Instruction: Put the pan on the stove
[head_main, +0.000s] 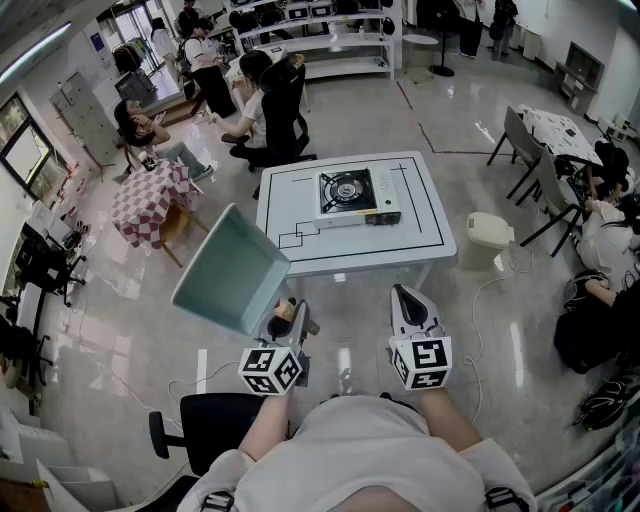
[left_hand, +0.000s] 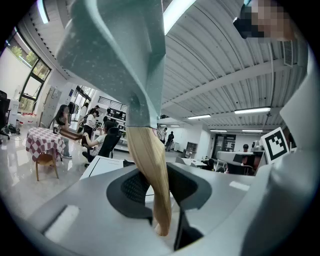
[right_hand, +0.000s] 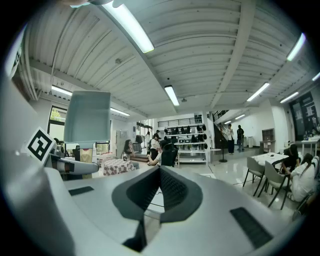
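My left gripper (left_hand: 157, 190) is clamping down on the light wooden handle (left_hand: 150, 170) of the pale teal square pan (left_hand: 120, 55). Its own view is showing that best, with the handle running right down between the jaws and the pan looming overhead. The head view is giving me what that one can't. The pan (head_main: 228, 270) is hanging tilted in the air over the floor, just off the near left corner of the white table (head_main: 420, 235). It's well apart from the silver single-burner gas stove (head_main: 358, 197) sitting in the middle of the table. My right gripper (right_hand: 159, 187) is sitting pinched together with nothing in it. Its view is catching the pan (right_hand: 88, 116) side-on, up above the left gripper (right_hand: 75, 165).
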